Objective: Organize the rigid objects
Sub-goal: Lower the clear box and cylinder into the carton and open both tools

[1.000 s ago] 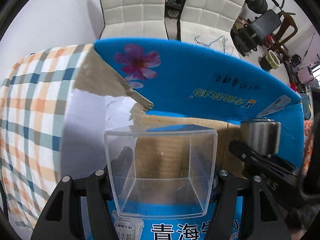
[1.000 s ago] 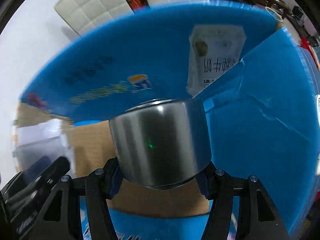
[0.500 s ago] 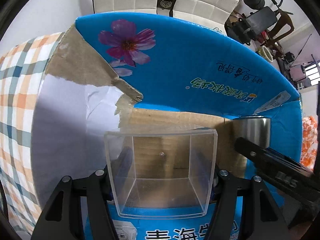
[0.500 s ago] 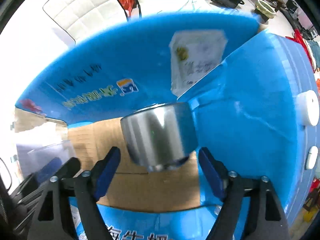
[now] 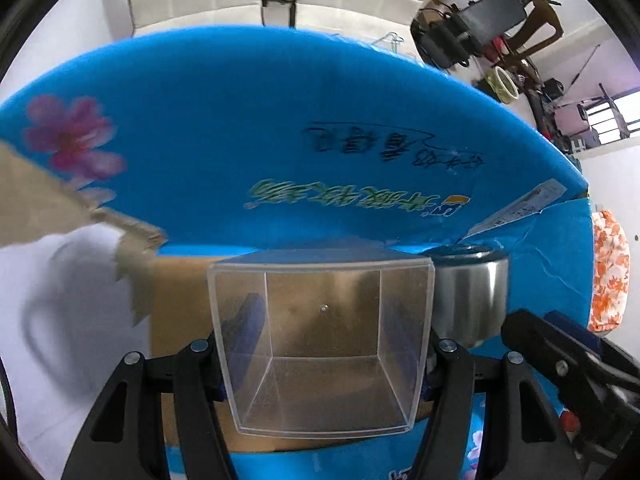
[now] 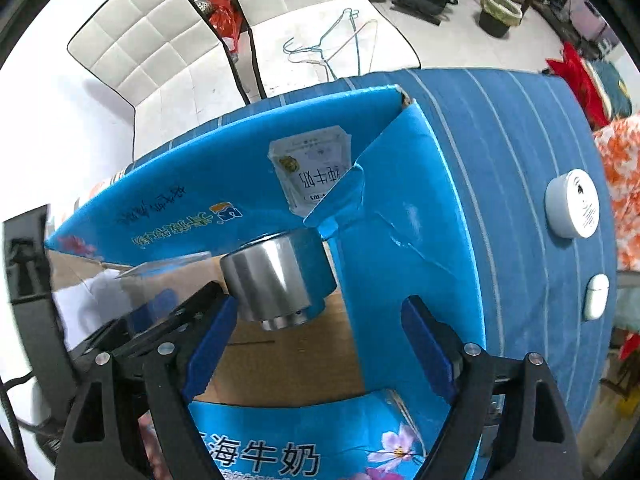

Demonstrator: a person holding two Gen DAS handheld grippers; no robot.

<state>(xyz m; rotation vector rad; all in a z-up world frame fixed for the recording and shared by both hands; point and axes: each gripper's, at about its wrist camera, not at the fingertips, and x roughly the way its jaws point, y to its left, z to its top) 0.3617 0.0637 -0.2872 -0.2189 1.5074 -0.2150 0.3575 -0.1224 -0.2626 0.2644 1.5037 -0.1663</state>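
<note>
My left gripper [image 5: 324, 354] is shut on a clear square plastic container [image 5: 322, 344] and holds it low inside the open blue cardboard box [image 5: 280, 140]. A steel cup [image 5: 468, 296] stands on the box's brown floor right beside the container. In the right wrist view the steel cup [image 6: 276, 280] sits in the box's far corner. My right gripper [image 6: 316, 340] is open and empty, its blue pads [image 6: 428, 348] spread just behind the cup. The clear container shows faintly at the left of the right wrist view [image 6: 160, 276].
The box [image 6: 400, 240] has tall blue flaps and a torn left flap [image 5: 48, 204]. It stands on a blue striped cloth [image 6: 520, 160] with a white round device [image 6: 572, 204] and a white earbud case [image 6: 596, 296]. White chairs [image 6: 168, 40] and floor clutter lie beyond.
My right gripper opened and let go of the steel cup, which now rests on the box floor, and the gripper drew back. My left gripper lowered the clear container further into the box.
</note>
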